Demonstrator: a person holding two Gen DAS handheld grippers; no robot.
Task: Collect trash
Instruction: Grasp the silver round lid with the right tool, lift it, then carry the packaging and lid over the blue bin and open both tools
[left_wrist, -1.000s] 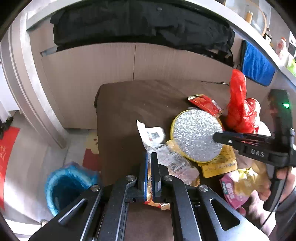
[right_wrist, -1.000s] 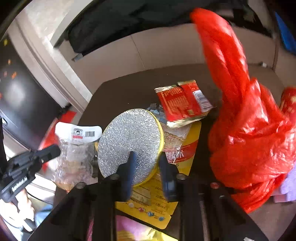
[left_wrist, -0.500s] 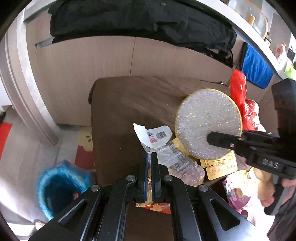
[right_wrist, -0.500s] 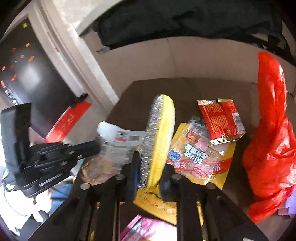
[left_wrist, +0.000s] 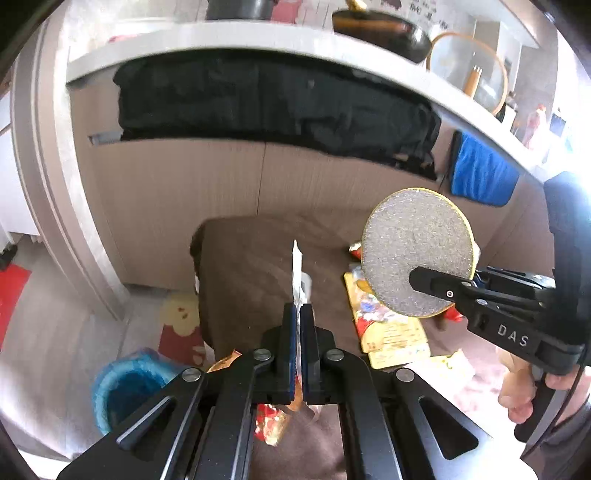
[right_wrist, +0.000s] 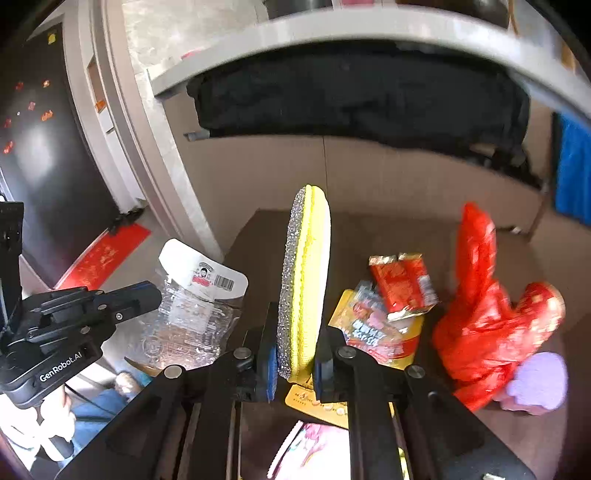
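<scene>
Brown table (right_wrist: 369, 229) — red plastic bag (right_wrist: 484, 317), red sachets (right_wrist: 402, 284), yellow snack packets (right_wrist: 373, 332) and purple item (right_wrist: 539, 384) lay on it.

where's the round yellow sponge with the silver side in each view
Left wrist: the sponge is right of centre, silver face toward the camera, pinched by the right gripper.
Right wrist: the sponge is at centre, edge-on, upright between the fingers.
Shared landmark: the black cloth under the shelf.
</scene>
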